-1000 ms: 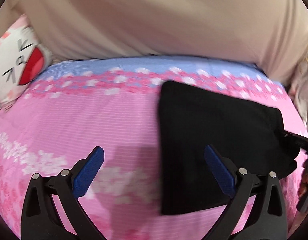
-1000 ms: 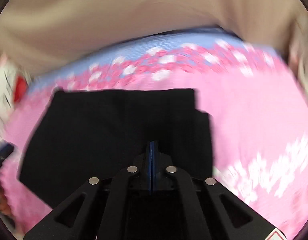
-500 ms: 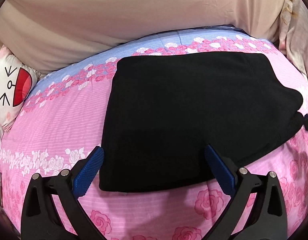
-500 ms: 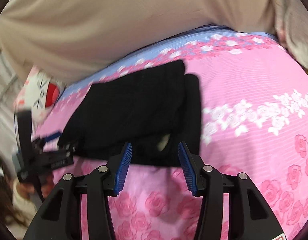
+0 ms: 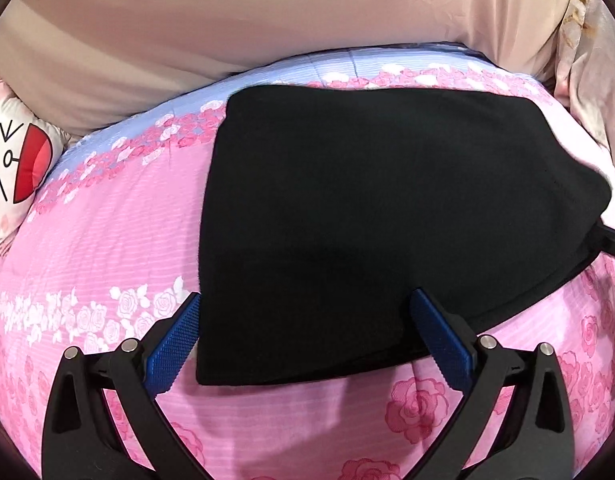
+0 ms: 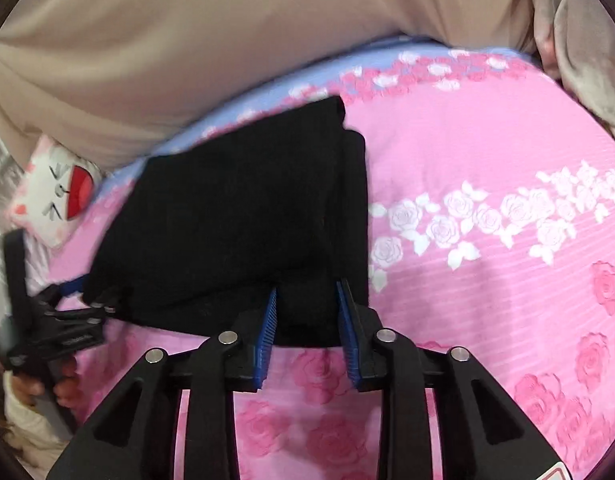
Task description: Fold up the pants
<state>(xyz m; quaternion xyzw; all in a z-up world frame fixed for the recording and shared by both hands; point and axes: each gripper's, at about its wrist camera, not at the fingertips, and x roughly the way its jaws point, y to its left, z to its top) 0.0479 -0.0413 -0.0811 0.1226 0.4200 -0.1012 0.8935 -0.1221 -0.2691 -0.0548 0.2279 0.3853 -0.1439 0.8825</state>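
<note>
The black pants [image 5: 367,208] lie folded into a flat rectangle on the pink floral bedspread [image 5: 107,232]. My left gripper [image 5: 307,340] is open wide, its blue pads straddling the near left corner of the fold, with nothing held. In the right wrist view the pants [image 6: 243,216] show stacked layers at their right end. My right gripper [image 6: 307,332] is open, with its pads either side of the near right corner of the pants. The left gripper also shows at the left of that view [image 6: 73,304], at the pants' other end.
A white cartoon-face pillow [image 5: 15,168] lies at the bed's left edge. A beige headboard cushion [image 5: 267,20] runs along the back. Crumpled beige fabric [image 6: 579,48] sits at the far right. The bedspread extends right of the pants [image 6: 507,208].
My right gripper went from shut to open and drew back to the pants' near right corner. My left gripper stayed open and moved right until the pants lay between its pads.
</note>
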